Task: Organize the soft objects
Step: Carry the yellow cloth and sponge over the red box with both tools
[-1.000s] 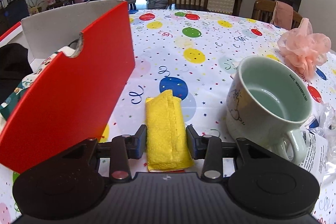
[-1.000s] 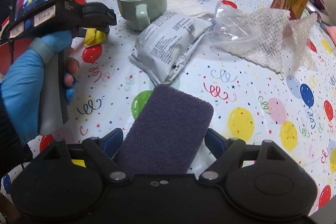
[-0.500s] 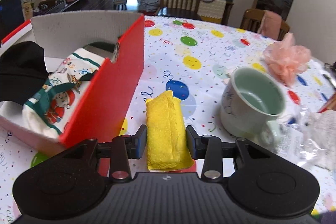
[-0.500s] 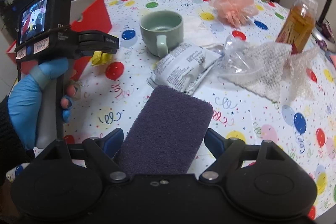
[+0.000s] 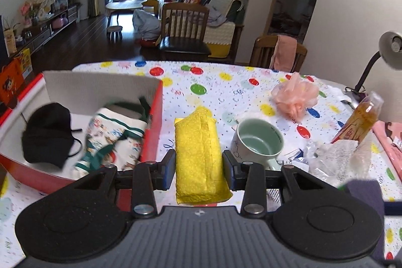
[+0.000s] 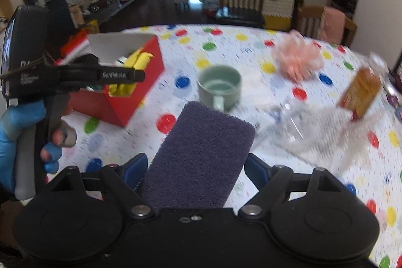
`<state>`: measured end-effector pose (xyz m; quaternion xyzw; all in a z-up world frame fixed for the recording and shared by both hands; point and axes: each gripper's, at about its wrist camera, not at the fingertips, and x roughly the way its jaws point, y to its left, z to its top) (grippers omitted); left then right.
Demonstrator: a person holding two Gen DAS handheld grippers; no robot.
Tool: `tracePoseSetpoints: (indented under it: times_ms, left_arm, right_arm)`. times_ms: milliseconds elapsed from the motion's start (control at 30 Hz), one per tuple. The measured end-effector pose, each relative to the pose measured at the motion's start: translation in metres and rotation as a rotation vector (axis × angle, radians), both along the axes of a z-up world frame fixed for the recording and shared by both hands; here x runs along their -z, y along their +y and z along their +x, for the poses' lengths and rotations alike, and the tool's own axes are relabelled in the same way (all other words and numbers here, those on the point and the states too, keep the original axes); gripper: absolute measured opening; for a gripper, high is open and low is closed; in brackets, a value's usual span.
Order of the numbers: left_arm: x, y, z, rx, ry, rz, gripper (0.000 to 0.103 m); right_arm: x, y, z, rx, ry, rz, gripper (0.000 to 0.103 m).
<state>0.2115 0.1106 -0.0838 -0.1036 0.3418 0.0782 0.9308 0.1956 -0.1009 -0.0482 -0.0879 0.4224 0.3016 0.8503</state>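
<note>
Left hand-held gripper (image 5: 198, 165) and right hand-held gripper (image 6: 194, 167) both clamped, angled downward above the table.

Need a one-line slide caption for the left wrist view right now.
Left tongs shut on a yellow cloth beside the red box, green mug on the right.

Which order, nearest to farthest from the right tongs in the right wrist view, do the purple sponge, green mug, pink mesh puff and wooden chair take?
1. Purple sponge: gripped between the right tongs.
2. Green mug: just beyond the sponge, mid-table.
3. Pink mesh puff: farther back, to the right.
4. Wooden chair: past the table's far edge.
</note>
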Motion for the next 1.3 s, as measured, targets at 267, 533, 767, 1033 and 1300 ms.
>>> tracePoseSetpoints:
  times_ms: [267,533,767,1033,1300]
  left_arm:
    - [-0.036,0.033,-0.031,0.006,-0.003,0.026,0.039]
    - [-0.055,0.079,-0.054,-0.040,-0.003,0.052,0.039]
    - [-0.059,0.125,-0.061,-0.063,0.025,0.068,0.039]
    - [-0.050,0.168,-0.057,-0.057,0.068,0.110,0.038]
    - [-0.035,0.198,-0.039,-0.030,0.094,0.143,0.038]
  right_arm:
    - [-0.028,0.038,0.009,-0.109,-0.067,0.038,0.083]
    - [-0.038,0.096,0.018,-0.208,-0.097,0.049,0.083]
    - [-0.037,0.155,0.023,-0.278,-0.127,0.027,0.083]
    - [-0.025,0.210,0.038,-0.285,-0.149,-0.015,0.083]
    - [0.005,0.252,0.060,-0.274,-0.126,-0.079,0.083]
